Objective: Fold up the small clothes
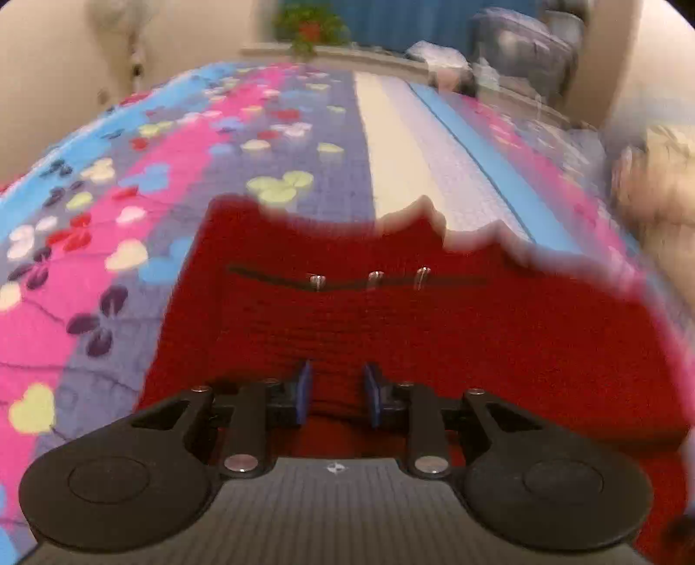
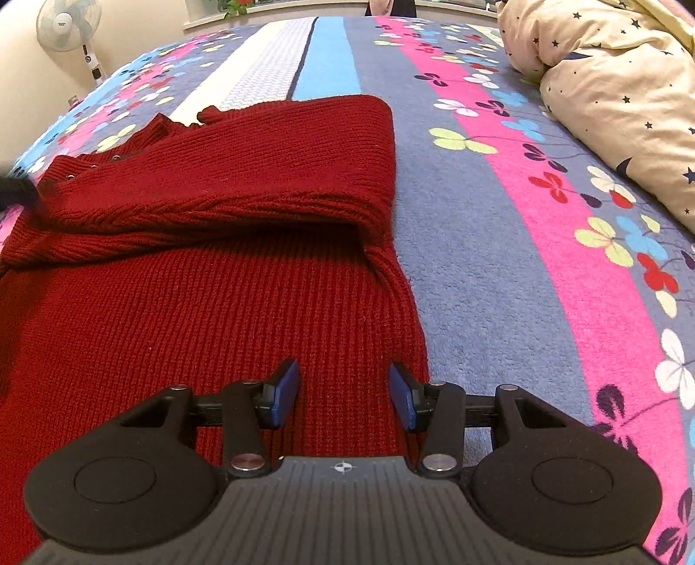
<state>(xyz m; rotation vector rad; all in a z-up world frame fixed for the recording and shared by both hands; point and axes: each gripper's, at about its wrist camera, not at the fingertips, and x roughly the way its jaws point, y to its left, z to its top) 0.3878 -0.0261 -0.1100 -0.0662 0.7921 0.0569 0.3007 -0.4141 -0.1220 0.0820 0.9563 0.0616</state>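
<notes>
A dark red knit sweater point(image 2: 217, 243) lies on the flowered bedspread point(image 2: 499, 243), with one sleeve folded across its body. My right gripper point(image 2: 343, 391) is open just above the sweater's near right edge, holding nothing. In the left wrist view, which is motion blurred, the sweater point(image 1: 391, 313) shows a dark slit with three small clear buttons point(image 1: 373, 278). My left gripper point(image 1: 338, 391) has its blue pads close together with a fold of the sweater's knit between them.
A cream star-patterned duvet point(image 2: 617, 95) is bunched at the right of the bed. A standing fan point(image 2: 69, 26) is by the wall at far left. A windowsill with a plant point(image 1: 310, 30) and piled bags point(image 1: 521, 48) lie beyond the bed.
</notes>
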